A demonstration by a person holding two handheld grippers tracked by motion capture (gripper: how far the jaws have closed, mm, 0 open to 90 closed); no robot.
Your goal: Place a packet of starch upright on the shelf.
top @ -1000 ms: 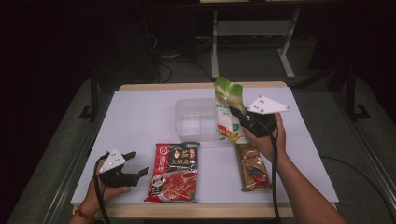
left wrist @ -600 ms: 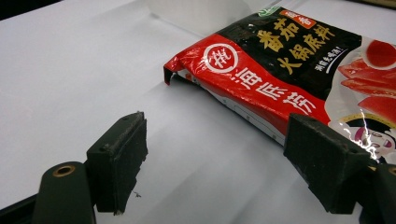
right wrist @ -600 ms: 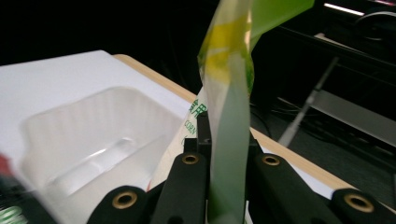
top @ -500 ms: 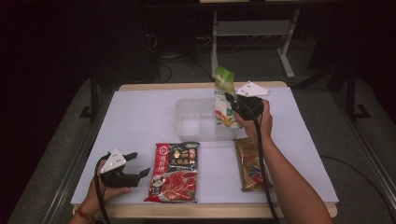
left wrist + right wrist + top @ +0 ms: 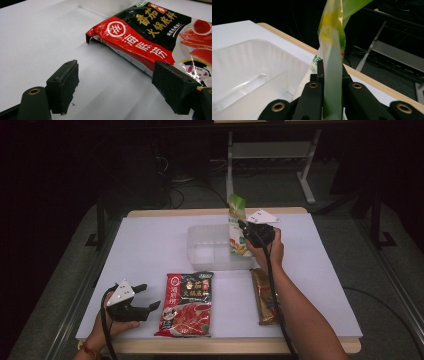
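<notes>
My right gripper (image 5: 244, 227) is shut on a green and yellow snack bag (image 5: 236, 222), which stands upright over the right end of a clear plastic tray (image 5: 210, 247). In the right gripper view the bag (image 5: 332, 50) is pinched edge-on between the jaws, with the tray (image 5: 249, 72) to its left. A red and black soup-base packet (image 5: 188, 302) lies flat near the table's front. My left gripper (image 5: 147, 296) rests open on the table just left of that packet (image 5: 150, 37), nothing between its fingers (image 5: 63, 85).
A brown and gold packet (image 5: 264, 295) lies on the white table (image 5: 145, 250) under the right forearm. The table's wooden far edge (image 5: 367, 80) sits close behind the tray. Dark floor and a metal frame lie beyond.
The right gripper has carried the green bag left and down, from beside the tray's right end to over it. The left gripper has stayed put.
</notes>
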